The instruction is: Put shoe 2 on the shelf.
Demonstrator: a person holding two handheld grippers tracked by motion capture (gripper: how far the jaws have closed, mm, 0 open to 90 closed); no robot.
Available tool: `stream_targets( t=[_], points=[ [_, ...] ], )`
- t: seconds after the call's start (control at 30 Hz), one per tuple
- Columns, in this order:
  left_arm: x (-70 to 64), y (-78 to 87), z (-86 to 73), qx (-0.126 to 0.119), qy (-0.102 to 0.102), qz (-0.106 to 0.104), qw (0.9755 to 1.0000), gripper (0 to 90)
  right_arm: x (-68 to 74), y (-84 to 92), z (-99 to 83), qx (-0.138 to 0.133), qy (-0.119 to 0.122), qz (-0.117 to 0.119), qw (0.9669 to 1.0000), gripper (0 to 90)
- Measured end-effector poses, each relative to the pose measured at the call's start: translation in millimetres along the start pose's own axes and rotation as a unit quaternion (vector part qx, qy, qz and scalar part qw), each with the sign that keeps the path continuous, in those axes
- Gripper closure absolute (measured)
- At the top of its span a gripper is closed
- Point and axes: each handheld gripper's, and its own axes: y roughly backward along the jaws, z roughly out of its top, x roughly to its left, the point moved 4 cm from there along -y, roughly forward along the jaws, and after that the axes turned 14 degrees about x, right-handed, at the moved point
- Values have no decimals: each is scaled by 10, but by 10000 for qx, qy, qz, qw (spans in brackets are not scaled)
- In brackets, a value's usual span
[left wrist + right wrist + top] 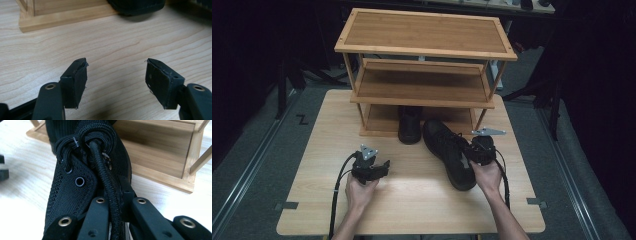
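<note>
A black lace-up shoe (447,150) lies on the wooden table (412,205) in front of the rack, toe toward the person. My right gripper (475,151) is at its right side, shut on the shoe's laced upper (70,185); the jaws (115,202) clamp the thick black lace and the fabric edge. A second black shoe (410,125) stands at the rack's bottom shelf, its heel (136,6) facing out. My left gripper (385,165) rests low over the table at the left, open, with bare wood between its pads (116,63).
A three-tier bamboo shoe rack (422,35) stands at the back of the table; its base board (62,18) and bottom shelf (160,152) are close ahead of both grippers. Cables trail from each gripper toward the table's near edge.
</note>
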Motion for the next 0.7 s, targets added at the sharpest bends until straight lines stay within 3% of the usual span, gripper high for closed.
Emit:
stream_targets(
  t=[0.37,0.7],
  points=[
    [50,-70,-50,8,74,100,9999,339,-62,-137,330,-52,-371,-221,9991,880],
    [62,-121,-77,77,61,151,9998,339,-107,-381,639,-50,-900,-448,9949,879]
  ],
)
